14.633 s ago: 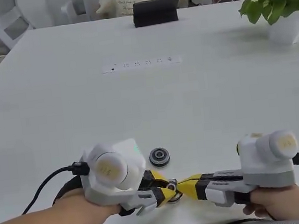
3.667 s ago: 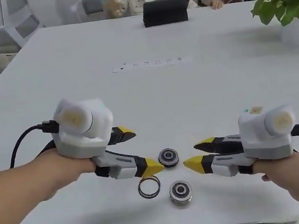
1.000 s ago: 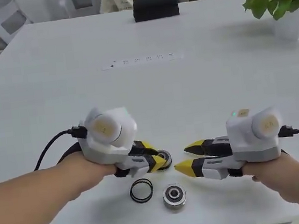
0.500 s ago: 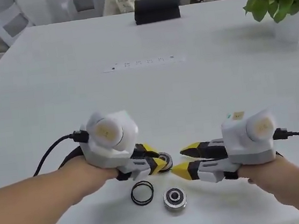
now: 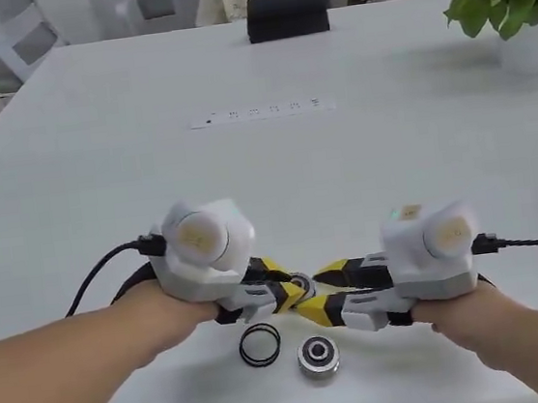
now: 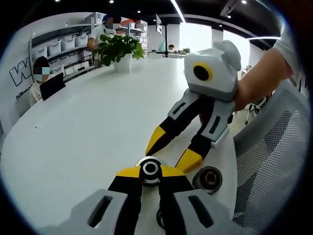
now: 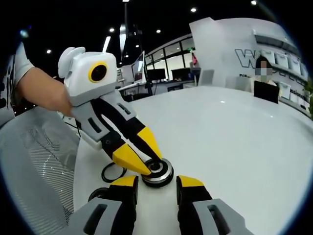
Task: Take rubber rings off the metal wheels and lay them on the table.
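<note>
At a white table (image 5: 266, 173), my left gripper (image 6: 149, 174) pinches one metal wheel (image 6: 149, 167) by its rim, jaws pressed against either side as it sits on the tabletop. My right gripper (image 7: 157, 185) faces it from 3 o'clock with its jaws spread, their yellow tips just short of the same wheel. Two wheels are on the table: the gripped one, with a dark band around its rim, and a second wheel (image 5: 317, 353) at its 6 o'clock, near me. One loose rubber ring (image 5: 260, 344) lies flat at 7 o'clock, just beside the second wheel.
</note>
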### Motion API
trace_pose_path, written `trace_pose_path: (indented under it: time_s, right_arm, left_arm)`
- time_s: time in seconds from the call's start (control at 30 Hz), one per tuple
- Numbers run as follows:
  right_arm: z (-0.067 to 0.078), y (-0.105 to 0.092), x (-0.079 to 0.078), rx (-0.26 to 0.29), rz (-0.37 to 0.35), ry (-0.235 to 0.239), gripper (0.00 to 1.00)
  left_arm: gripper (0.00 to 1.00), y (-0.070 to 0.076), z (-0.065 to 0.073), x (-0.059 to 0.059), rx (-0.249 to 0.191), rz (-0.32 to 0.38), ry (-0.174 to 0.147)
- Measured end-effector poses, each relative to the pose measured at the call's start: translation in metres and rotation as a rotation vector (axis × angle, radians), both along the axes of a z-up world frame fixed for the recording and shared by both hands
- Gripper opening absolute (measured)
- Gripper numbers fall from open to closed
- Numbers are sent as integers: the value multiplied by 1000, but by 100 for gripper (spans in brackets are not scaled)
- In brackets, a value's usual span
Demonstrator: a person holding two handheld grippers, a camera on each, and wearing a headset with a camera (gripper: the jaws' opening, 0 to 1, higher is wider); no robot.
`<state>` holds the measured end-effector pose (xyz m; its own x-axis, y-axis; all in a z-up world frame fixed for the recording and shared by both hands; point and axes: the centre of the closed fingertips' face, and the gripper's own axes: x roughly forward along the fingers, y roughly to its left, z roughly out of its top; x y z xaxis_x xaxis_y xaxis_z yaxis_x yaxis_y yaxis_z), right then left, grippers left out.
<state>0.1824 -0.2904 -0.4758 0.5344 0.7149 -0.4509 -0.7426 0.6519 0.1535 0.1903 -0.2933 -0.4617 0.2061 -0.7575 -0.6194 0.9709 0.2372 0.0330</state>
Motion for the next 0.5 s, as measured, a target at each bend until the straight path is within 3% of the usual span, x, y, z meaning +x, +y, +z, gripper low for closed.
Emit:
trace_pose_path:
  time_s: [0.5]
  right_arm:
    - [-2, 3, 1, -29, -4, -24, 24]
  left_arm:
    - [7, -1, 0, 0, -3, 13, -6]
